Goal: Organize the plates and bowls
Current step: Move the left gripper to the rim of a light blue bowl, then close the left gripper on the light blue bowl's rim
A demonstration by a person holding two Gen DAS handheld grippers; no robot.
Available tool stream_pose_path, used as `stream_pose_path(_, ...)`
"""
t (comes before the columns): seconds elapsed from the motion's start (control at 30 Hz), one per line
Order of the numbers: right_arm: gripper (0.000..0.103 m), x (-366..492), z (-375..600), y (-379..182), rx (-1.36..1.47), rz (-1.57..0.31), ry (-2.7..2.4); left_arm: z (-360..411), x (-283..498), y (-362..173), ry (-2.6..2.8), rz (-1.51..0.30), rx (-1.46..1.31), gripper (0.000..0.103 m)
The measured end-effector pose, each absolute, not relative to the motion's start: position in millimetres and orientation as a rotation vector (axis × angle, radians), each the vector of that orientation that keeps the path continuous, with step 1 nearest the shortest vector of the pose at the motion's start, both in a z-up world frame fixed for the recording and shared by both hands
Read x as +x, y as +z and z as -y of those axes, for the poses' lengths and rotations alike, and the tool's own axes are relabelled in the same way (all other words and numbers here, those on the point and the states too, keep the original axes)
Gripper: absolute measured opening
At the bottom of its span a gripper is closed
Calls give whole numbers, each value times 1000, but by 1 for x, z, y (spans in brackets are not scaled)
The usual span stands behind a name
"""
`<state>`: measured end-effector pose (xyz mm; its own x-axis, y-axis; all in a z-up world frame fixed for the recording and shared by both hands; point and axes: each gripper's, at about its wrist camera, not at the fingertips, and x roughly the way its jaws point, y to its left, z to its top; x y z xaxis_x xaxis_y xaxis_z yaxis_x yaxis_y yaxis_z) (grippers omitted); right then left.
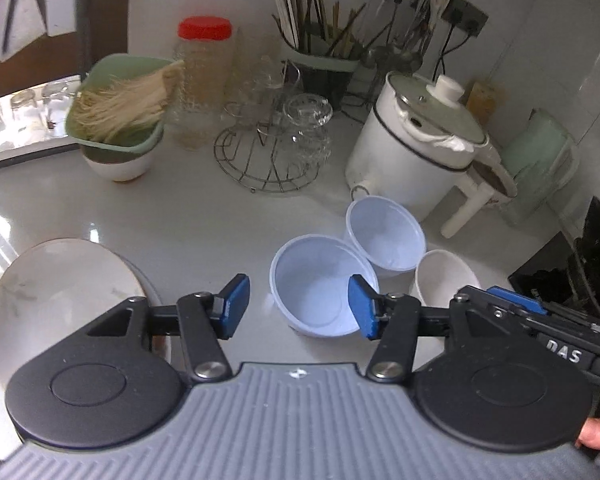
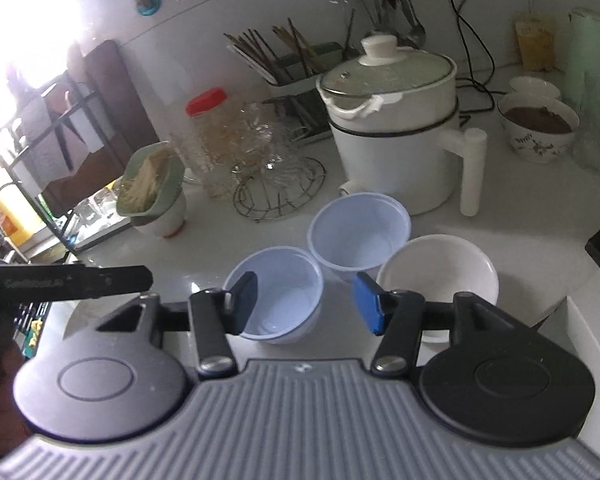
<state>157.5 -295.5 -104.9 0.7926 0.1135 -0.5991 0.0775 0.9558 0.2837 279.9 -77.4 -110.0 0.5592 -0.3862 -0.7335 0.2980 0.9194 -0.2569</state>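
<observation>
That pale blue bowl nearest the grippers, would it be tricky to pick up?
The blue bowl looks like thin plastic, so it is probably light and may flex if squeezed. Its glossy wall could be slippery. It narrows towards the base, so a push at the rim might tip it or slide it along the smooth counter.

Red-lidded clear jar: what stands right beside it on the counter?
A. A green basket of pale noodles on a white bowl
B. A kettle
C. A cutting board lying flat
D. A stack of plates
A: the green basket of pale noodles sits on a white bowl, just left of the red-lidded jar.
</observation>
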Motion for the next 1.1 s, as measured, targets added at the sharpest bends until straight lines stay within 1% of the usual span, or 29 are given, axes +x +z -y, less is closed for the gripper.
stream_pose_path(0.17,57,167,300,-121,334,-695,14,87,303,-133,-392,-952,-146,60)
stream_pose_path(0.4,57,183,298,-151,392,-747,32,87,314,-167,-370,-1029,-170,60)
stream_pose_path(0.6,56,203,292,-166,392,-773,59,81,326,-184,-334,-1034,-234,60)
stream_pose_path(0.7,49,215,287,-171,371,-780,51,83,334,-189,-335,-1038,-242,58)
stream_pose_path(0.8,43,224,288,-177,371,-784,36,87,341,-195,-347,-1048,-238,49)
stream_pose_path(0.97,25,236,288,-188,379,-810,21,92,352,-207,-366,-1088,-258,37)
stream_pose_path(1.0,23,237,288,-190,379,-819,18,93,354,-209,-365,-1097,-262,32)
stream_pose_path(1.07,18,238,288,-193,382,-829,21,93,356,-212,-367,-1108,-276,26)
stream_pose_path(1.1,17,239,289,-194,389,-832,25,94,357,-213,-362,-1110,-272,25)
